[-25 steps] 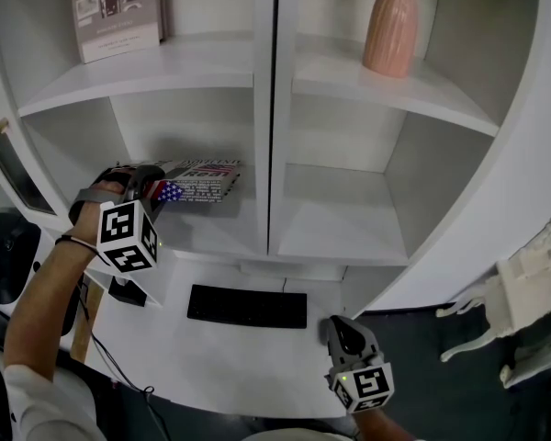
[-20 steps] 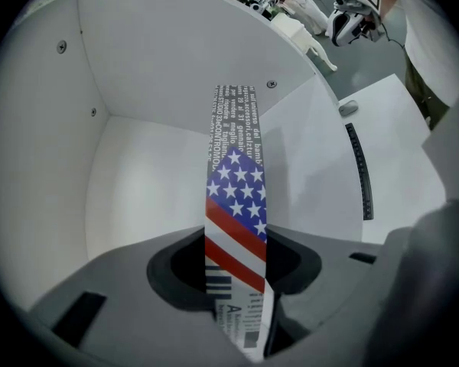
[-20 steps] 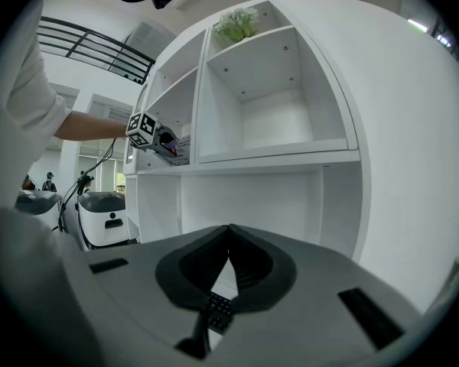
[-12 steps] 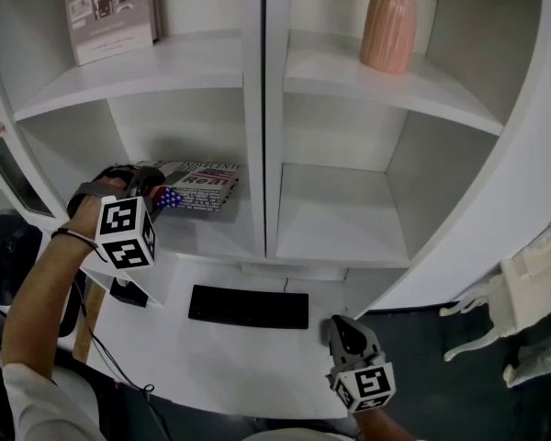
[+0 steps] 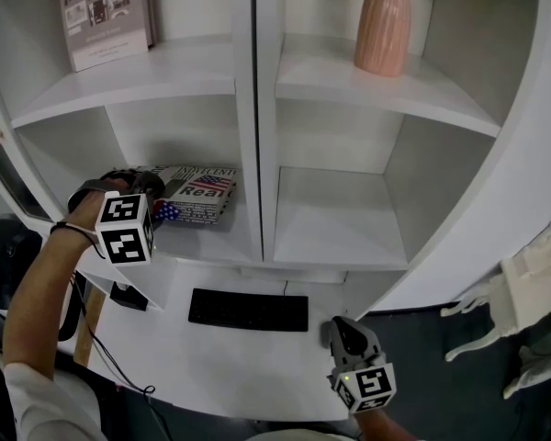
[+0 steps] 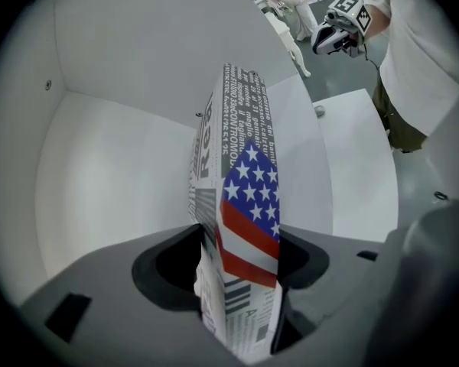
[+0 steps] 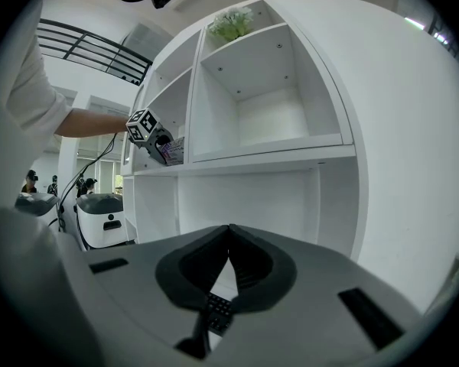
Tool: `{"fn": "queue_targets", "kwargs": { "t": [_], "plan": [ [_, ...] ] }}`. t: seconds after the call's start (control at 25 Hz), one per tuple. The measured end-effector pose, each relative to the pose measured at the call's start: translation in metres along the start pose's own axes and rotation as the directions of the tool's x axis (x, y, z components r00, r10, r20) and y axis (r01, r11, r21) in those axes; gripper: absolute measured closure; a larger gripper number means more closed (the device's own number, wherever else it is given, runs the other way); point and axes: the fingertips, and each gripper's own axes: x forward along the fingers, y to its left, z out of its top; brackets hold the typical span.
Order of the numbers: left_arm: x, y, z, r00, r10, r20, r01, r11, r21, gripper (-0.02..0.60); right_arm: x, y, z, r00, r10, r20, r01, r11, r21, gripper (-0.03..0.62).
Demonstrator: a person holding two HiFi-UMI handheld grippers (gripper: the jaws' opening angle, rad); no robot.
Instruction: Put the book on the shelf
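1. Head view: the left gripper reaches into the lower-left compartment of the white shelf. Its tip is at the near end of the book. The book lies flat on that compartment's floor, against the central divider, with a stars-and-stripes cover and newsprint lettering. The right gripper hangs low over the white tabletop, near a black keyboard and well apart from the book. A pink vase stands in the upper-right compartment. A framed print leans in the upper-left one.

2. Left gripper view: the book runs away between the fingers, which are opening. A dark gap shows at the left finger, while the flag cover lies close against the right one. Beyond it are the compartment's white walls. The right gripper and the person show at the upper right.

3. Right gripper view: the right gripper's fingers are pressed together at their tips, with nothing between them. The keyboard shows below. The shelf fills the background, and the left gripper is at the book.
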Motion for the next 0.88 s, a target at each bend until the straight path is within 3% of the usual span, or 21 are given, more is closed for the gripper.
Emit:
{"fn": "queue_targets", "kwargs": {
  "t": [0.44,0.88],
  "plan": [
    [0.003,-0.01,0.0,0.98,-0.197,-0.011,0.197,0.98,0.007,0.279,0.004,-0.006,-0.004,1.0,-0.005,-0.007,0.005,1.0,0.017,0.591],
    [0.003,-0.02,-0.001,0.962,-0.273,-0.025,0.274,0.962,0.021,0.259,0.004,-0.011,-0.006,1.0,-0.011,-0.003,0.011,1.0,0.019,0.591]
  ]
}}
